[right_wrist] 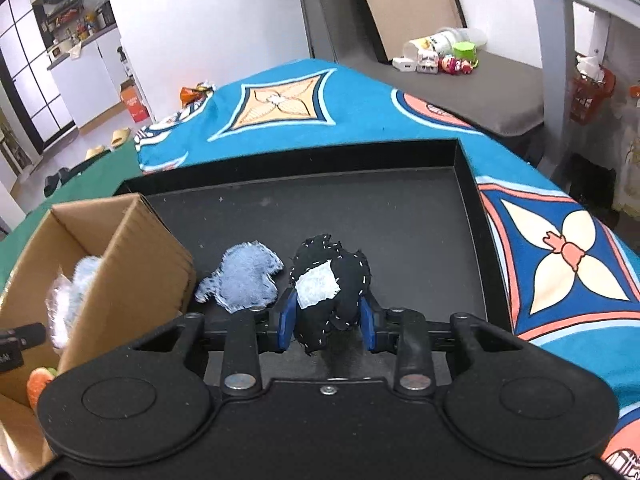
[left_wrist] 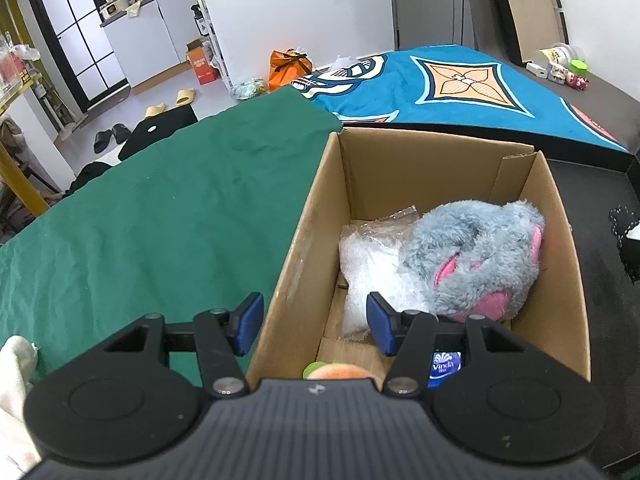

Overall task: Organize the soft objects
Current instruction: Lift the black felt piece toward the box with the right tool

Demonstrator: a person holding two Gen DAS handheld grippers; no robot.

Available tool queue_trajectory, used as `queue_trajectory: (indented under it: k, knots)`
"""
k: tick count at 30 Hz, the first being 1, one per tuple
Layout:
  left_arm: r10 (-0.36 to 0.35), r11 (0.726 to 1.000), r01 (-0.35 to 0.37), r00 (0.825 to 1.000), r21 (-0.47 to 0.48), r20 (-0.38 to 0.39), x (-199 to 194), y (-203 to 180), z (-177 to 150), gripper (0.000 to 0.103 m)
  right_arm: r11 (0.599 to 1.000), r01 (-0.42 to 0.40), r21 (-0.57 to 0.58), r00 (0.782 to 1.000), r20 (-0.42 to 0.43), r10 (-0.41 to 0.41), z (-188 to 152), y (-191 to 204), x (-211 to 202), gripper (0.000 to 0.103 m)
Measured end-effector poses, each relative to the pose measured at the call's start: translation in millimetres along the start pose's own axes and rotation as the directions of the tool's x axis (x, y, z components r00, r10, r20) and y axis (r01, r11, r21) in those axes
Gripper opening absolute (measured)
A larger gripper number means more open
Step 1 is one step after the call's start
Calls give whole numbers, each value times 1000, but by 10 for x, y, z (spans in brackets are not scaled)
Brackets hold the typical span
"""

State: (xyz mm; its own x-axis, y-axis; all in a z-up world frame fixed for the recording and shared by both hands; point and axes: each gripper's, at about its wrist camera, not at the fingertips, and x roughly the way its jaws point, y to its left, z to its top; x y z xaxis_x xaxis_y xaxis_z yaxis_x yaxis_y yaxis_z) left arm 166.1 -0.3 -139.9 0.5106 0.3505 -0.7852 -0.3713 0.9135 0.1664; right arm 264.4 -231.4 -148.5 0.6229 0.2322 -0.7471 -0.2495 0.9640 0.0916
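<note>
Black tray [right_wrist: 400, 216]: right gripper [right_wrist: 327, 316] clamped on black patch toy [right_wrist: 332, 280]; left gripper [left_wrist: 316, 322] wide open, empty.

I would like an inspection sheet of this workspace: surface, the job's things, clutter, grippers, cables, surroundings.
Surface: shallow black tray on a blue patterned blanket; green cloth beside it.
Job's things: open brown cardboard box holds a grey and pink plush toy, crumpled clear plastic wrap and a blue Vinda tissue pack; a light blue fabric scrap lies on the tray.
Clutter: toys and containers on the far grey surface.
Grippers: left gripper open over the box's wall; right gripper shut on a black stitched fabric piece.
Cables: nothing seen.
Surroundings: slippers on the floor.
</note>
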Motion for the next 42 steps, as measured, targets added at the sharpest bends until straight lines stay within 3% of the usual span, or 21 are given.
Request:
queue_trajectory:
  k: [21,42]
  knots:
    - [-71,996,72,997,-54,11,-82,196,-62,55,990,-133,-40,987,88,137,152,535,-519,33]
    - [-152,985,149,988,-92,-22,-67,434,-199,52,979,-194,-62,978,70,198,23,969,-598,35]
